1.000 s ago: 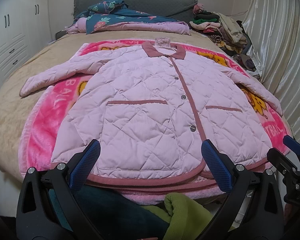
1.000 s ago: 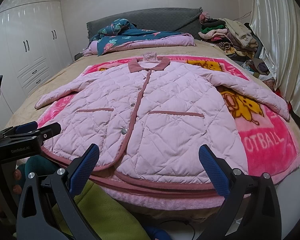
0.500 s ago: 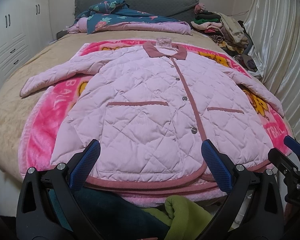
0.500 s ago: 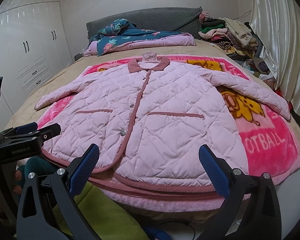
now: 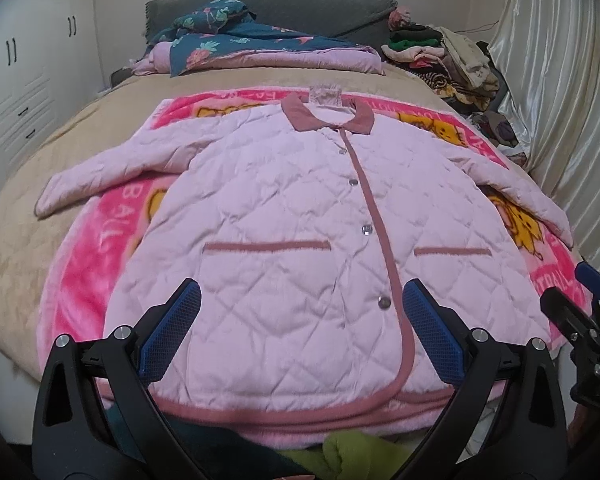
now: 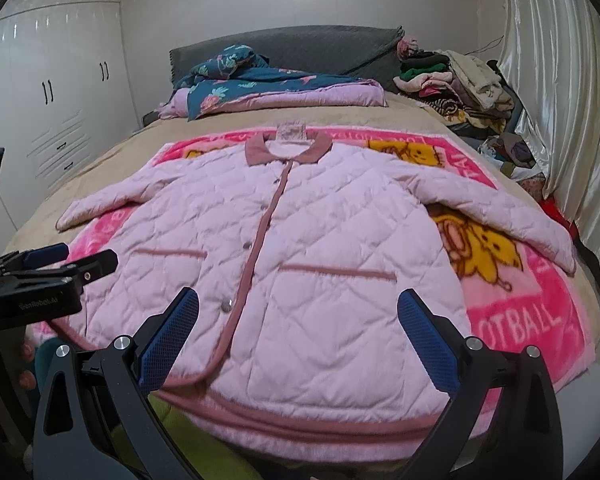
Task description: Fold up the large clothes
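A pale pink quilted jacket [image 5: 284, 232] with dusty-rose trim lies flat, front up and buttoned, on a bright pink blanket [image 5: 88, 264] on the bed; it also shows in the right wrist view [image 6: 332, 248]. Both sleeves spread outward. My left gripper [image 5: 300, 328] is open and empty, above the jacket's left half near the hem. My right gripper [image 6: 298, 332] is open and empty, above the right half near the hem. Each gripper shows at the edge of the other's view.
A folded teal floral quilt [image 5: 260, 48] lies at the headboard. A heap of clothes [image 5: 452, 64] is piled at the far right beside a shiny curtain [image 5: 560, 112]. White wardrobes [image 6: 52, 92] stand left. Green and teal fabric [image 5: 352, 456] sits below the bed's near edge.
Both grippers have moved forward and slightly up over the jacket's hem; the jacket looks closer. Nothing was grasped.
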